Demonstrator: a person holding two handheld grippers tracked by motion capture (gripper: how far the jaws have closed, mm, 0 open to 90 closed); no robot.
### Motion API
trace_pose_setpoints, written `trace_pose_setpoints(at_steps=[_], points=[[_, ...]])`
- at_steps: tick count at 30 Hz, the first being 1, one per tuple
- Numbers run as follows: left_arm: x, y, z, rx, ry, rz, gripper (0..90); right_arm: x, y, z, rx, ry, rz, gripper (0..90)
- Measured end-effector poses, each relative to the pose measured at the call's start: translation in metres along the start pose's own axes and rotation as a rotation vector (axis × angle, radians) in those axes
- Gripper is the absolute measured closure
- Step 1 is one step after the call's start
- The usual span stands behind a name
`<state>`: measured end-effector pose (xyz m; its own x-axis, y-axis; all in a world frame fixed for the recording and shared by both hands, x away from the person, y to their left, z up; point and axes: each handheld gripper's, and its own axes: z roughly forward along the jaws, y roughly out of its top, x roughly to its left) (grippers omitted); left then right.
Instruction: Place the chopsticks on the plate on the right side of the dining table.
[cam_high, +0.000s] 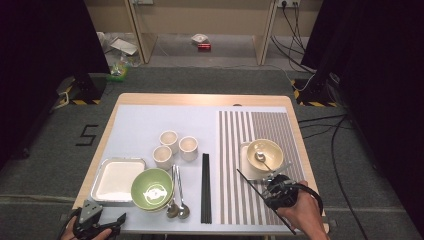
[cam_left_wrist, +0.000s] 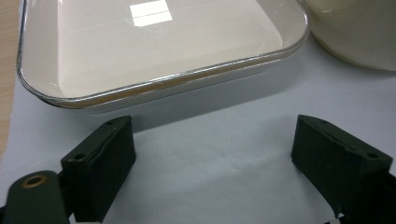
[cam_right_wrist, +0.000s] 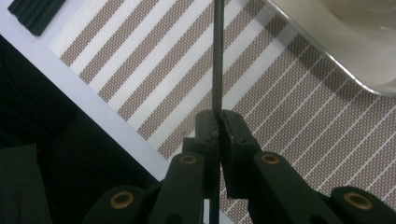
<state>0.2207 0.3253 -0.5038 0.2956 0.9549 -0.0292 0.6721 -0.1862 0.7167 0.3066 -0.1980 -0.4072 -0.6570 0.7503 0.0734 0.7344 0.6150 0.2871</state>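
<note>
High view: right tool (cam_high: 274, 186) is clamped on one black chopstick (cam_high: 250, 183), carried over the striped mat (cam_high: 260, 130) near the worktop's right front corner, just beside the cream bowl (cam_high: 265, 151) on its square plate (cam_high: 245, 159). Step looks like laying out that place setting. Next: lay the stick down flat on the mat beside the plate, then release. Left tool (cam_left_wrist: 212, 154) spread wide, holding nothing, at the front left corner by the white tray (cam_left_wrist: 140, 88). Count: three cups (cam_high: 176, 145), two spoons (cam_high: 178, 200) beside the green bowl (cam_high: 152, 188), one more spoon in the cream bowl.

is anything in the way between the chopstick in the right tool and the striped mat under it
Nothing visible. The right tool is shut on the chopstick, held above bare stripes of the striped mat. The tray with the cream bowl sits just beyond it.
</note>
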Motion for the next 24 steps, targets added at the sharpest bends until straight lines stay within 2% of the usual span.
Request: trace_pose_setpoints(at_steps=[5, 15, 18, 22, 24], points=[[0.000, 0.000, 0.000, 0.000, 0.000, -0.004, 12.2, -0.004, -0.012, -0.003, 0.000, -0.003, -0.002, 86.5], [0.000, 0.001, 0.000, 0.003, 0.000, -0.004, 12.2, -0.015, -0.032, -0.008, 0.000, -0.009, 0.035, 86.4], [0.000, 0.000, 0.000, 0.000, -0.002, -0.003, 12.2, -0.019, -0.037, -0.008, 0.009, -0.025, 0.027, 86.5], [0.000, 0.001, 0.000, 0.002, -0.004, -0.005, 12.2, -0.020, -0.042, -0.008, 0.000, -0.011, 0.038, 86.4], [0.000, 0.001, 0.000, 0.001, -0.004, -0.005, 12.2, -0.023, -0.046, -0.008, 0.000, -0.018, 0.045, 86.5]])
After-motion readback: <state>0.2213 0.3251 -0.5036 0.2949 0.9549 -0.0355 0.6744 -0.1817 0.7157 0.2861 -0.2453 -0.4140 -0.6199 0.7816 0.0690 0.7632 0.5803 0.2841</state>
